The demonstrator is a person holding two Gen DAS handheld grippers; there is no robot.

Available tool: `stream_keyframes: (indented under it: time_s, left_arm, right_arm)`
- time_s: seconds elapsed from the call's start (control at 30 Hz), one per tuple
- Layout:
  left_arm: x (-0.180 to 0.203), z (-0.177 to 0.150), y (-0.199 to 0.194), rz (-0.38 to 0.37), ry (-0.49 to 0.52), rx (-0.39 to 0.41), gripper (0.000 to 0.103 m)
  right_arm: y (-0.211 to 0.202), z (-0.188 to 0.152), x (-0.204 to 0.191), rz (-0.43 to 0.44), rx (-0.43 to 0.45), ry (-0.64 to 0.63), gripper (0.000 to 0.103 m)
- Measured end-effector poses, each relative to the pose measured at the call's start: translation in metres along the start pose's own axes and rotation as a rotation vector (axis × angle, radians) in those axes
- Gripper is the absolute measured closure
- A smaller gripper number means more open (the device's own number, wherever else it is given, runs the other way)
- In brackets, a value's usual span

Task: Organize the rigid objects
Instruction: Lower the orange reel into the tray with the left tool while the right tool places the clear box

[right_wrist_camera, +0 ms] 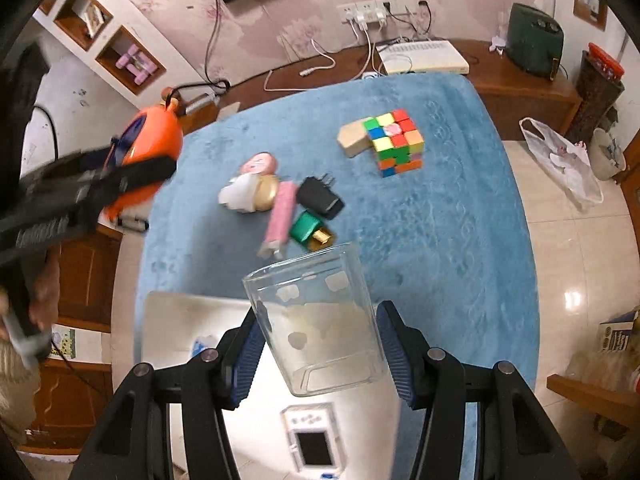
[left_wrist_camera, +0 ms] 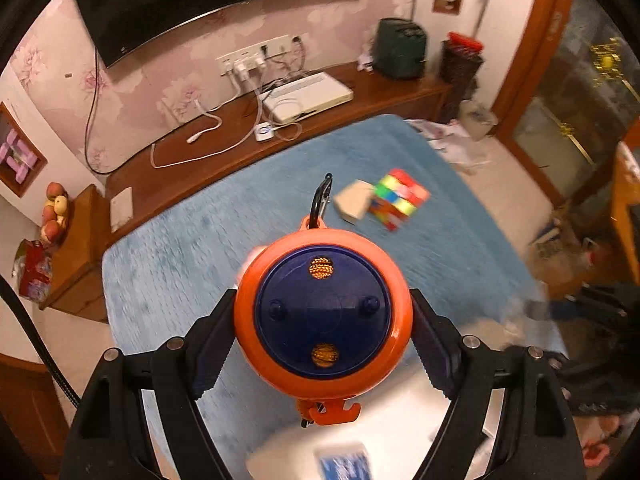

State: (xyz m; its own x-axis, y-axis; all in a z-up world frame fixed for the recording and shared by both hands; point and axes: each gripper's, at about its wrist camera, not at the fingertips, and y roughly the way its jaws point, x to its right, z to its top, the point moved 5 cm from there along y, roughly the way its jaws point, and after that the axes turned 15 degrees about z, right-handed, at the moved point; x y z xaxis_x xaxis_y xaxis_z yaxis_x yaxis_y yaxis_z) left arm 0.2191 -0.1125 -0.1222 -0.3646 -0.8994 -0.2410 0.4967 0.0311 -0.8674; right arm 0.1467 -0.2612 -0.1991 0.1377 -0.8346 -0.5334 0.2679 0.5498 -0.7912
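Orange round gadget [left_wrist_camera: 323,312], blue face, clip on top: pinched at its widest sides by the left tongs [left_wrist_camera: 323,322], held above the blue-covered tabletop [left_wrist_camera: 192,264]. Hard, smooth shell, likely light; curved rim could slip, so grip at the midline. Clear plastic cup [right_wrist_camera: 316,328] sits between the right tongs [right_wrist_camera: 318,354], pads touching its walls; thin, likely flexes. Puzzle cube [right_wrist_camera: 396,142], wood block [right_wrist_camera: 352,138], loose bits wait nearby.
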Motion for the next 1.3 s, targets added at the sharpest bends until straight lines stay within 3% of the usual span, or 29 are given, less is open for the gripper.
stream_keyframes:
  time_s: [0.17, 0.27, 0.63, 0.9, 1.23, 1.3]
  left_arm:
    - [0.011, -0.038, -0.031, -0.042, 0.013, 0.022, 0.020]
    - [0.016, -0.061, -0.036, -0.014, 0.037, 0.033, 0.020]
    - [0.029, -0.132, 0.003, 0.018, 0.027, -0.038, 0.020]
    - [0.044, -0.155, 0.030, -0.007, 0.007, -0.079, 0.020]
    - [0.051, -0.170, 0.050, 0.012, 0.016, -0.117, 0.020]
    - [0.051, -0.173, 0.052, 0.013, 0.027, -0.136, 0.019]
  right_arm:
    - [-0.012, -0.023, -0.025, -0.002, 0.019, -0.009, 0.047]
    - [-0.008, -0.038, -0.031, -0.025, 0.013, -0.004, 0.047]
    - [0.047, -0.091, -0.002, -0.171, -0.082, 0.058, 0.047]
    - [0.068, -0.105, 0.017, -0.248, -0.113, 0.066, 0.047]
    - [0.083, -0.105, 0.011, -0.341, -0.145, -0.045, 0.045]
    - [0.084, -0.107, 0.008, -0.337, -0.154, -0.062, 0.040]
